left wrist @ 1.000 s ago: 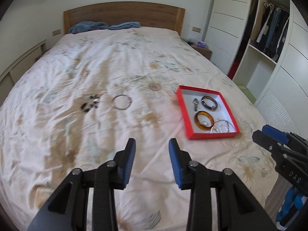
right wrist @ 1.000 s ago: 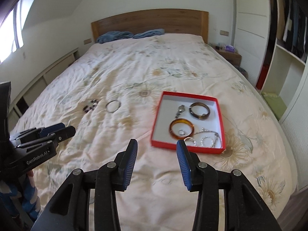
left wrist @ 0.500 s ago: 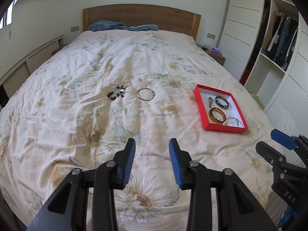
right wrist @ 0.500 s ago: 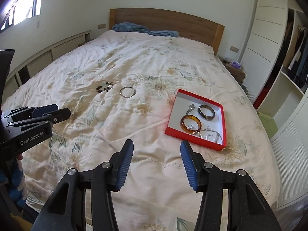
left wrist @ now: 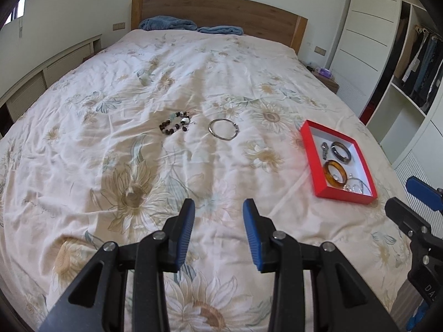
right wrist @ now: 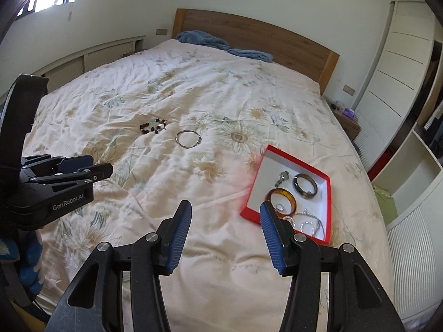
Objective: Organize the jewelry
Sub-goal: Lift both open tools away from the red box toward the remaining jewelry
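Observation:
A red tray [left wrist: 308,141] [right wrist: 329,207] lies on the bed at the right. It holds an amber bangle [left wrist: 335,177] [right wrist: 282,199], a dark bangle [left wrist: 341,152] [right wrist: 305,186], a watch [right wrist: 282,177] and silver chains [right wrist: 307,222]. A beaded bracelet [left wrist: 174,124] [right wrist: 153,126] and a silver bangle [left wrist: 223,129] [right wrist: 188,139] lie loose on the bedspread mid-bed. My left gripper [left wrist: 218,221] [right wrist: 91,166] is open and empty, above the bed's near part. My right gripper [right wrist: 225,221] [left wrist: 409,196] is open and empty, just short of the tray.
The floral bedspread [left wrist: 193,83] covers the whole bed. Blue pillows [left wrist: 166,23] lie at the wooden headboard [left wrist: 221,8]. A wardrobe with hanging clothes [left wrist: 415,63] and a nightstand [left wrist: 326,78] stand at the right. The bed's right edge lies just beyond the tray.
Both grippers have pulled back and risen, so the bed shows wider and the jewelry farther away. Both views have swung rightward. Both grippers stay open; nothing on the bed has moved.

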Available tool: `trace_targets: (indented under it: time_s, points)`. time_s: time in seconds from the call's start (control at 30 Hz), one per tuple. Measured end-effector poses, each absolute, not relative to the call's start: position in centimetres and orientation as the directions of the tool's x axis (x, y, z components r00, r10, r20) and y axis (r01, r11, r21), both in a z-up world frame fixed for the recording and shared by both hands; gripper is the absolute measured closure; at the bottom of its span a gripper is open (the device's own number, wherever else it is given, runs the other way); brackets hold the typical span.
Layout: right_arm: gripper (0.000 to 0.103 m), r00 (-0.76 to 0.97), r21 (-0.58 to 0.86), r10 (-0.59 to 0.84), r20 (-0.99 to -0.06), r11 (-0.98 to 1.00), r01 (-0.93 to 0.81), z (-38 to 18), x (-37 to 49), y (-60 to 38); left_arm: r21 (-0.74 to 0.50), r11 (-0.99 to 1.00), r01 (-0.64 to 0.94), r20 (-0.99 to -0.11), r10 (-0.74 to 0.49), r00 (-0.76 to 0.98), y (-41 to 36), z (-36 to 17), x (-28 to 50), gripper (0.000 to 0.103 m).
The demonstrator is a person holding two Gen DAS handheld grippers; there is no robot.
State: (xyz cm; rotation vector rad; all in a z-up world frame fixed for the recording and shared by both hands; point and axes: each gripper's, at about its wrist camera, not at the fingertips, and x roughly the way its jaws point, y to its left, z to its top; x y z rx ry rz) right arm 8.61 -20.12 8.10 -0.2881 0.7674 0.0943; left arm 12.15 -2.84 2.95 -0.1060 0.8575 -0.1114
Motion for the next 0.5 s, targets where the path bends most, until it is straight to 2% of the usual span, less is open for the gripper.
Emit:
trace_targets:
  time_s: [0.5]
  points:
    - [0.052, 0.654, -0.206, 0.012, -0.757, 0.945, -0.255, 4.8, 13.4, -18.1, -0.165, 0.986, -0.004, -0.790, -0.129, 0.599, -0.6, -0.8, 16.0, 0.069]
